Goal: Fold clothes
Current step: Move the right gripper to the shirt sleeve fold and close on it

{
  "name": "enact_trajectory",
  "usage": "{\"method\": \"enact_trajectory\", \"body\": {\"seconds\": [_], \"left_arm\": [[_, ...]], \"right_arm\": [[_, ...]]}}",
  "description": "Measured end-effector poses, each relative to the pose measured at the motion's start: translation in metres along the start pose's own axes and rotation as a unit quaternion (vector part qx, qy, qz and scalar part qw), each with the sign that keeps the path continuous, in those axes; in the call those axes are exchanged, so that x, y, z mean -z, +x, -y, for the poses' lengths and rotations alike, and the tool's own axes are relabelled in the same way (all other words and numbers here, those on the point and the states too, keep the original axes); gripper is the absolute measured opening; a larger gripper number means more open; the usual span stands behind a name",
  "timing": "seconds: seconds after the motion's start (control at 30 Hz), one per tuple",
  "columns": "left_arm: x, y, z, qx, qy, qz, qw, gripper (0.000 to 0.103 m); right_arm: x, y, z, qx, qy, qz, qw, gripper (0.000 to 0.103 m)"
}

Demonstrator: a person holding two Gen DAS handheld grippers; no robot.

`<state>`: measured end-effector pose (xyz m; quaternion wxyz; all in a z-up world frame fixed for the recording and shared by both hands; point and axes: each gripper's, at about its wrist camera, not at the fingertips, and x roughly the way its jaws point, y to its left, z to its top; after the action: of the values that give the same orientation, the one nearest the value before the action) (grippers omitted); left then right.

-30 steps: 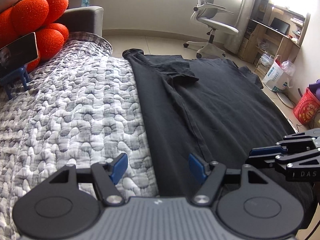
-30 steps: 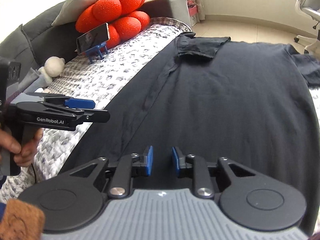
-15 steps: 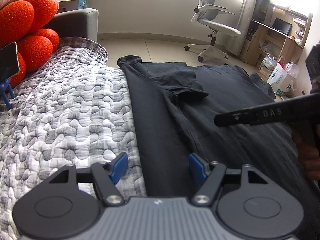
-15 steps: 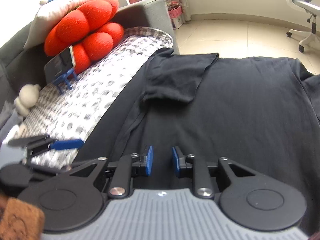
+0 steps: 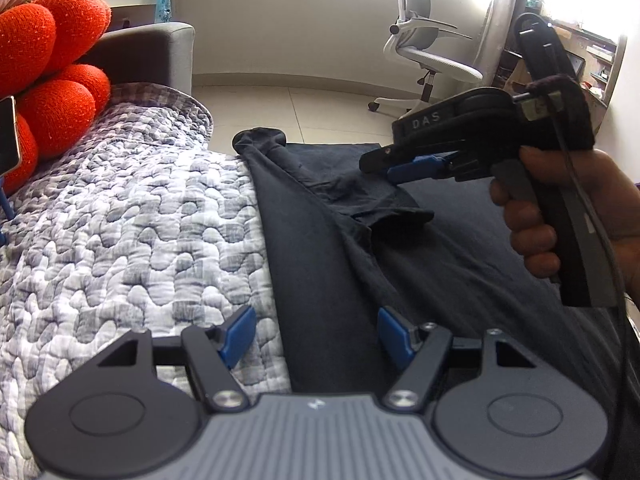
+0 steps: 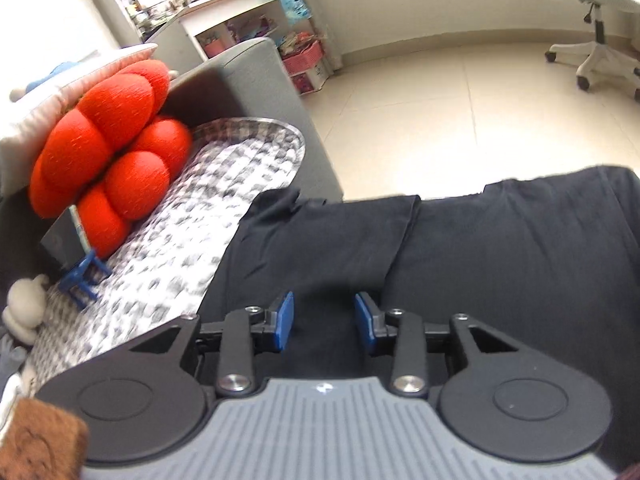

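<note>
A grey sofa (image 6: 256,92) with a quilted grey-white cover (image 5: 132,232) fills the left. Red cushions (image 6: 108,152) sit upper left. Pale tiled floor (image 6: 440,120) and a white office chair (image 5: 428,56) lie beyond, window-lit at upper right.

Left gripper (image 5: 316,332): jaws wide apart, nothing between the blue pads, angled down over the left edge of the black shirt (image 5: 400,264). Right gripper (image 6: 323,322): jaws opening, empty, above the shirt's folded sleeve; the right hand (image 5: 560,216) grips its handle, fingers (image 5: 532,236) curled around it.
</note>
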<state>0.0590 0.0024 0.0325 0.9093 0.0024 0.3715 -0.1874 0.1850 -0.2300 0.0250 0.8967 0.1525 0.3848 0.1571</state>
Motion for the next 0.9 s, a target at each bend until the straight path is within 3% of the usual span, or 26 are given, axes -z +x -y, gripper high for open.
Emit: {"method": "enact_trajectory", "body": {"seconds": [0.13,0.2,0.23,0.37,0.6,0.63,0.67,0.7,0.77,0.9], "left_arm": [[-0.002,0.003,-0.002,0.004,-0.005,0.005,1.0000,0.069],[-0.003,0.004,-0.002,0.007,-0.004,0.007,0.9999,0.069],[-0.004,0.004,-0.002,0.009,-0.004,0.008,0.9999,0.069],[-0.005,0.005,-0.003,0.018,-0.004,0.013,0.9997,0.069],[-0.006,0.009,-0.004,0.020,-0.003,0.017,0.9997,0.069],[-0.005,0.009,-0.003,0.020,-0.003,0.018,0.9996,0.069],[-0.005,0.008,-0.004,0.020,-0.003,0.018,0.9996,0.069],[-0.005,0.008,-0.004,0.020,-0.004,0.018,0.9996,0.069],[-0.005,0.007,-0.005,0.023,-0.011,0.019,0.9995,0.069],[-0.004,0.005,-0.005,0.027,-0.012,0.020,0.9994,0.069]], "right_arm": [[-0.003,0.014,-0.003,0.012,-0.021,0.002,1.000,0.036],[-0.005,0.017,-0.006,0.017,-0.038,0.003,0.999,0.024],[-0.006,0.018,-0.006,0.016,-0.044,0.004,0.999,0.023],[-0.016,0.018,0.003,0.008,-0.011,0.016,1.000,0.023],[-0.029,0.037,0.002,0.052,-0.023,0.013,0.998,0.025],[-0.028,0.039,-0.001,0.057,-0.035,0.012,0.998,0.021],[-0.027,0.041,-0.005,0.060,-0.050,0.012,0.997,0.003],[-0.026,0.042,-0.008,0.063,-0.064,0.014,0.996,0.000],[-0.026,0.038,-0.012,0.070,-0.079,0.030,0.994,0.000],[-0.032,0.020,-0.005,0.058,-0.051,0.067,0.995,0.000]]}}
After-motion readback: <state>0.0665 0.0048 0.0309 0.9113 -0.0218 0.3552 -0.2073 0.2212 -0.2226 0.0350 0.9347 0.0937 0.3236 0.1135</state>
